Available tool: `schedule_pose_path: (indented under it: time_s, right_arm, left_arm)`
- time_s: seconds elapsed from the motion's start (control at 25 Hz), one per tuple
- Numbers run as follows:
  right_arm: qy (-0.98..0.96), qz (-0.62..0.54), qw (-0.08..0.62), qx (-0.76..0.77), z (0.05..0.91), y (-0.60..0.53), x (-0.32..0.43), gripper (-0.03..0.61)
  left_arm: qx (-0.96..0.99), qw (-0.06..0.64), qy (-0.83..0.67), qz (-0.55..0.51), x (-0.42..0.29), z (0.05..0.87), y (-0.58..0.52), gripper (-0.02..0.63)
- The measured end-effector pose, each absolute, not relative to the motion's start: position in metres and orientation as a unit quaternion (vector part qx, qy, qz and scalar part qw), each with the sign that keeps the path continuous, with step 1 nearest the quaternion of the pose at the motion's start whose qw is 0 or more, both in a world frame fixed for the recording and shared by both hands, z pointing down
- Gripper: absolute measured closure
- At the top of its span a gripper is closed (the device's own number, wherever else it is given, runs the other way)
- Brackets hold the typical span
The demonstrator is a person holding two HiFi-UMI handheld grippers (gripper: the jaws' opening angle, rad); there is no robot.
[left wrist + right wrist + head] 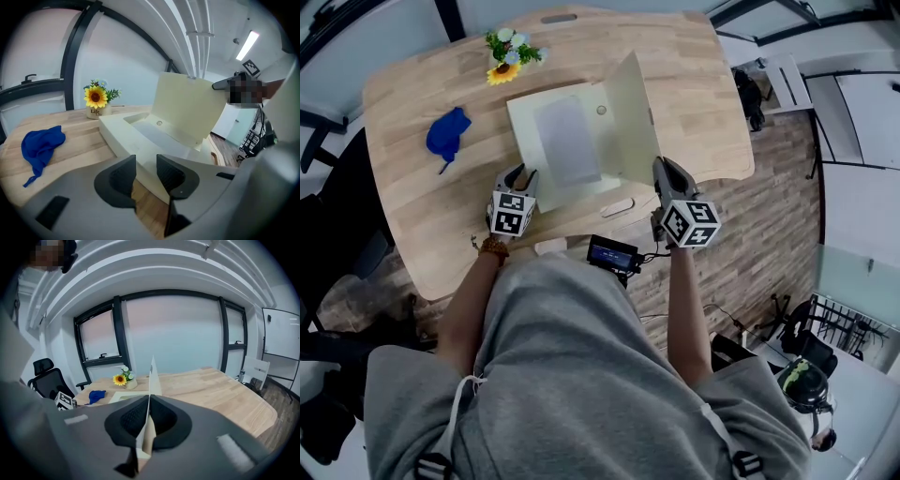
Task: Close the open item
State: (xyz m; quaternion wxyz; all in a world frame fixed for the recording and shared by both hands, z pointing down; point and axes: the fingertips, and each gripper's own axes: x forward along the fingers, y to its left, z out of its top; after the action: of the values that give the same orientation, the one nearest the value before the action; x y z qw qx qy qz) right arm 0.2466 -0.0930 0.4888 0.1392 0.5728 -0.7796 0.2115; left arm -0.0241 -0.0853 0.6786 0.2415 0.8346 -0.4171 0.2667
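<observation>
Cream box (521,122), grey liner inside, sits near the table's (412,122) front edge. The right gripper (659,165) pinches its upright lid (633,112). The left gripper (522,172) stands half-open, gripping nothing.

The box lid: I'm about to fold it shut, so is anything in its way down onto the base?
Nothing lies in the base, whose recess looks bare. The lid stands upright in the right gripper. Only the left gripper, fingers apart at the base's near left corner, sits close to the lid's path.
</observation>
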Motion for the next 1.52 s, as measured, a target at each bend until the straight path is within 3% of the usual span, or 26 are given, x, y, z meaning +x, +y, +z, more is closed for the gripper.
schedule_pose_path:
  time_s: [1.52]
  right_arm:
    - [-0.842, 0.156, 0.262, 0.446, 0.513, -0.069, 0.138, 0.550]
  left_arm:
    - [0.830, 0.266, -0.424, 0.245, -0.024, 0.680, -0.087, 0.486]
